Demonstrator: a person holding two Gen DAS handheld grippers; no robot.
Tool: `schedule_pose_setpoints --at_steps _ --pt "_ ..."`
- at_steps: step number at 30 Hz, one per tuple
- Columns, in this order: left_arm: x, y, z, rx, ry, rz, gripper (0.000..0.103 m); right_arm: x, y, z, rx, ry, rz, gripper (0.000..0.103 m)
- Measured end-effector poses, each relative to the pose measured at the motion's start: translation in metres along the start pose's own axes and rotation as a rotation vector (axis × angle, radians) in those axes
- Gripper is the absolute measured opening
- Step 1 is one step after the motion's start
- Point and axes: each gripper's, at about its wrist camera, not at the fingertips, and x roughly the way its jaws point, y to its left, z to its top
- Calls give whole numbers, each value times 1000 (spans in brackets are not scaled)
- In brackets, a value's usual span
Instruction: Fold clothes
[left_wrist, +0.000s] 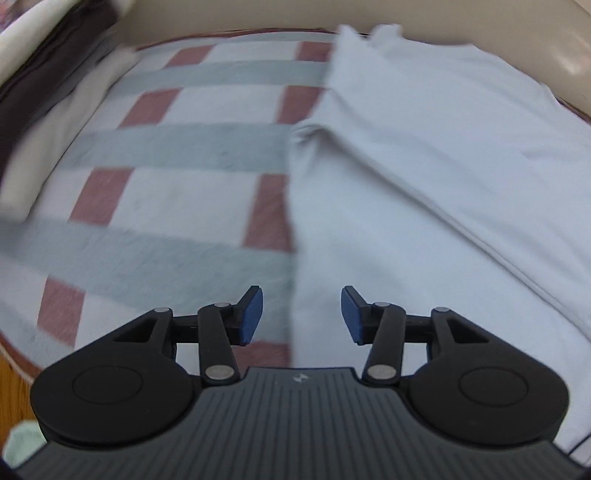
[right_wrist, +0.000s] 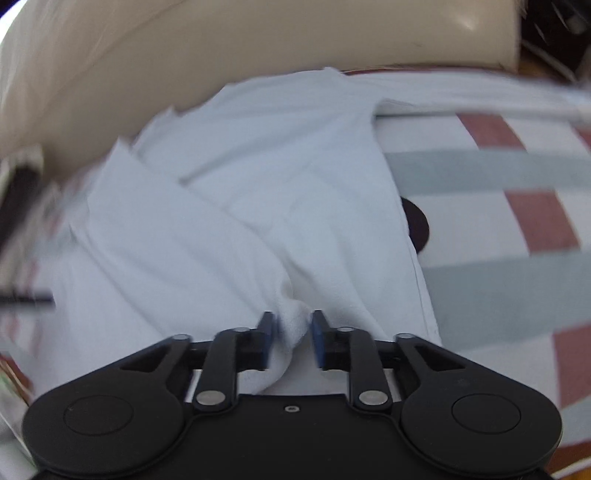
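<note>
White shirt (left_wrist: 424, 155) lies part-folded on the checked blanket (left_wrist: 177, 155). Left hand-held gripper (left_wrist: 302, 314) gapes, empty, over its edge. Right hand-held gripper (right_wrist: 291, 338) stands apart around a bunched ridge — pads not clearly pinching; likely slip, fold skews.

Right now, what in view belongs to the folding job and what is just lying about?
Job:
white shirt
left gripper, open above shirt's edge
right gripper, shirt fold between its pads

Lying about:
checked blanket
beige cushion
dark round thing by shirt
</note>
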Motion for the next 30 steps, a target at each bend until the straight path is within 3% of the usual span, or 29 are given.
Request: schedule_pose_setpoints --at_steps 4,8,14,18,20,24,26,30 --pt "0 10 3 -61 -17 -44 47 -2 -18 1 123 -5 69 37" --pt "2 -4 23 -19 -122 -79 52 -14 -28 9 183 -52 97 38" --pt "31 -16 101 102 -316 -39 58 -18 -20 20 143 -68 98 38" --pt "47 -6 155 24 -306 -24 58 -7 -14 40 24 -50 55 38" --pt "50 -1 174 -18 -295 -44 58 -5 -11 64 -48 -38 38 38" --pt "56 -1 198 -23 -301 -80 58 -14 1 137 -150 -49 101 37" --pt "62 -5 207 -19 -300 -89 58 -13 10 180 -209 -63 120 46" --pt "78 -12 222 -69 -293 -142 58 20 12 254 -238 -65 103 48"
